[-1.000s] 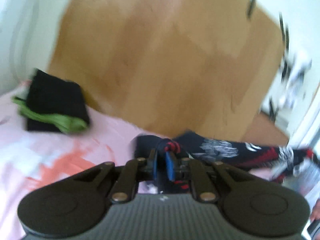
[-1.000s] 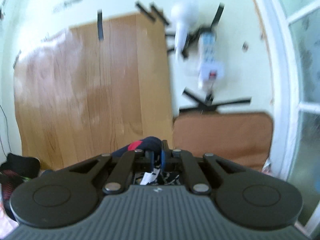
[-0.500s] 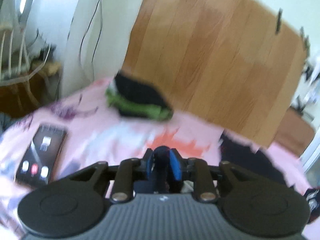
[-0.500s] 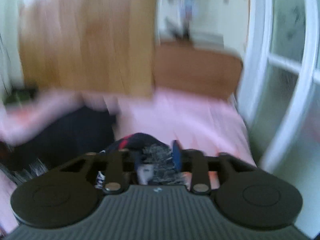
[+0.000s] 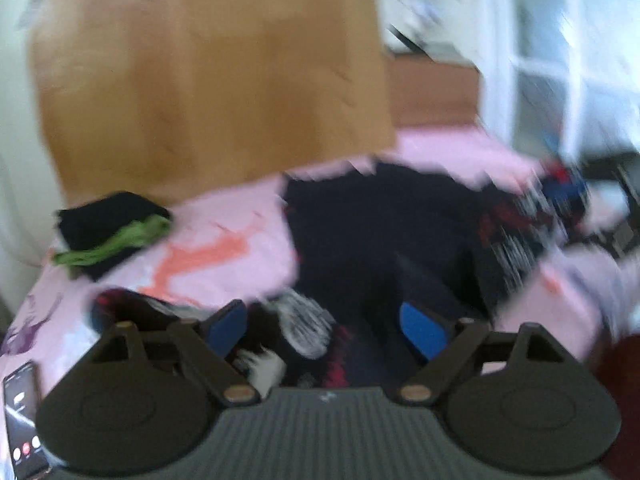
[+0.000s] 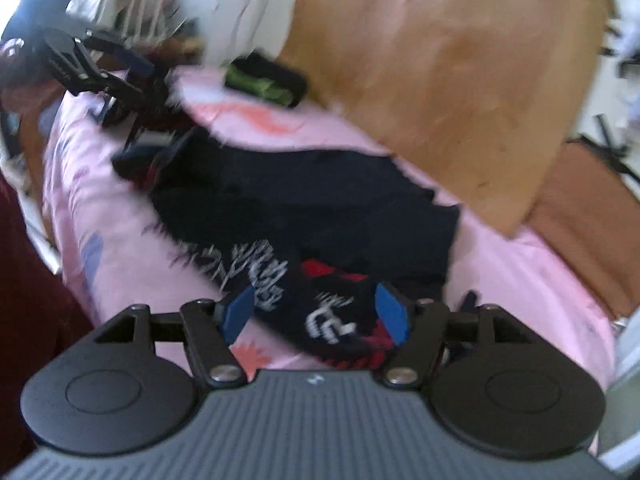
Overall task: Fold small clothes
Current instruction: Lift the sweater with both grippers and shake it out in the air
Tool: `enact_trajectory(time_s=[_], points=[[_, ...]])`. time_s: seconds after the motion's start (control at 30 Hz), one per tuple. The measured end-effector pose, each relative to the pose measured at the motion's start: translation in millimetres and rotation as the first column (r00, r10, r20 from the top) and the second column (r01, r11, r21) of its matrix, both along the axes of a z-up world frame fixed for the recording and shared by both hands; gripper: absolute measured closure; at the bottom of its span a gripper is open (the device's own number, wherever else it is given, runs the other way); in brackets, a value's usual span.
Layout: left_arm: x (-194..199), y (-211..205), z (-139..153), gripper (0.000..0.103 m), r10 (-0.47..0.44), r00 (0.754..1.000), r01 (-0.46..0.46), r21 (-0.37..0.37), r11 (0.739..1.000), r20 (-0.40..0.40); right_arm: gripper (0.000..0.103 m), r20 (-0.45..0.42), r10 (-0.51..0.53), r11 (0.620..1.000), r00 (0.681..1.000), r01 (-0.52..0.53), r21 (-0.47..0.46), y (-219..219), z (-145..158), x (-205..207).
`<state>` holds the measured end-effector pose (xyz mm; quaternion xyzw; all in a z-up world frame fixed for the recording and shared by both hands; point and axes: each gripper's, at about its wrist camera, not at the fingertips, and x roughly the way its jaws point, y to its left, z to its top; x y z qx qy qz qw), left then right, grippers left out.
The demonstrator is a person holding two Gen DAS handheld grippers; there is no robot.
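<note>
A dark navy garment (image 5: pixel 380 240) with white and red print lies spread on the pink bedsheet (image 5: pixel 224 248). My left gripper (image 5: pixel 326 332) hangs low over one printed end; its jaws are opening, with cloth between the blue pads but not pinched. In the right wrist view the same garment (image 6: pixel 312 208) stretches across the bed. My right gripper (image 6: pixel 316 314) is over its printed near end. Its jaws are also opening, and the pads stand clear of the fabric. The left gripper (image 6: pixel 128 92) shows at the garment's far end.
A folded black and green garment (image 5: pixel 108 228) sits near the wooden headboard (image 5: pixel 208 80). A phone (image 5: pixel 20 420) lies at the bed's near left corner. A white-framed window (image 5: pixel 560 60) stands to the right. A person's dark red clothing (image 6: pixel 24 280) is at the bed's side.
Both grippers were shut on the garment and held it up in the air. They have come down to the bed, their jaws have spread, and the garment now lies flat.
</note>
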<state>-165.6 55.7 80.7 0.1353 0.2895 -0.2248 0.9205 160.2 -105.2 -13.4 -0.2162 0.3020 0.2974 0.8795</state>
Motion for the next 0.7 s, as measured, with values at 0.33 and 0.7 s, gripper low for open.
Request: enact_trajectory(time_s=[0.33,0.7], points=[[3,-28,-62,0.048,-0.079,0.986,0.094,0.099,0.991,-0.148,0.092,-0.151,0.007,1.000,0.989,-0.002,0.031,121,-53,185],[1,10,22,0.089,0.008,0.995,0.005,-0.124,0.992,0.104,0.094,0.242,-0.274,0.946,0.931,0.216,0.242,225,8,227]])
